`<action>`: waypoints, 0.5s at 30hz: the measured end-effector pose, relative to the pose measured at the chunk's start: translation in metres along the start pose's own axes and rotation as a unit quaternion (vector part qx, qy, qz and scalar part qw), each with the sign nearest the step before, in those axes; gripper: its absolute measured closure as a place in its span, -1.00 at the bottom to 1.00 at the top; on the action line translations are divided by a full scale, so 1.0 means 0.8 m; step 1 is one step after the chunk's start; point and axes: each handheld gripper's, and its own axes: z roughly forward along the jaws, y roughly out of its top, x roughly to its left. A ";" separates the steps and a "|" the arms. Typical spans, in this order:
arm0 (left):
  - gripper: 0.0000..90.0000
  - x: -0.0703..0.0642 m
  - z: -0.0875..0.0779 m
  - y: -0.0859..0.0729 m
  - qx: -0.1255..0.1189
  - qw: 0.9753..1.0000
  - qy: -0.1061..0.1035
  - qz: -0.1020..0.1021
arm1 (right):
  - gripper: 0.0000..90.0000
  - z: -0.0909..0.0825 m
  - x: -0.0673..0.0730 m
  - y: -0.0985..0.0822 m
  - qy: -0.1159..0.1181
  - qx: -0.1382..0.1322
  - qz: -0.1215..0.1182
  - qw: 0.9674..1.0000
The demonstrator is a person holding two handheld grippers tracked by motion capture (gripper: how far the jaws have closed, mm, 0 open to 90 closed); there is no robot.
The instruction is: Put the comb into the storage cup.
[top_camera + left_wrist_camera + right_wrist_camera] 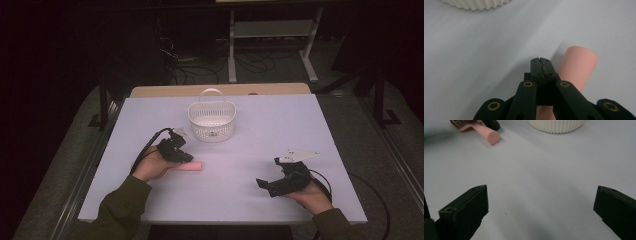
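Dim room, white table (310,125). Left gripper (541,60), jaws together, sits beside a pink brush handle (576,67) near the left edge: light, stiff, smooth, best pinched mid-handle. Right gripper (541,205): jaws wide apart.

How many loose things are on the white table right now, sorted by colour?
Pink: 1, the pink brush, lying flat beside the shut left gripper
White: 1, the white basket, standing upright farther back
Total: 2
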 end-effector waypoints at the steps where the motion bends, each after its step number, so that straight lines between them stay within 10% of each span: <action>1: 1.00 -0.001 0.000 0.000 0.000 1.000 0.001 0.002 | -1.00 0.000 0.000 0.000 0.000 0.000 0.000 1.000; 15: 1.00 -0.021 -0.004 0.002 0.005 1.000 -0.008 0.020 | -1.00 0.000 0.000 0.000 0.000 0.001 0.000 1.000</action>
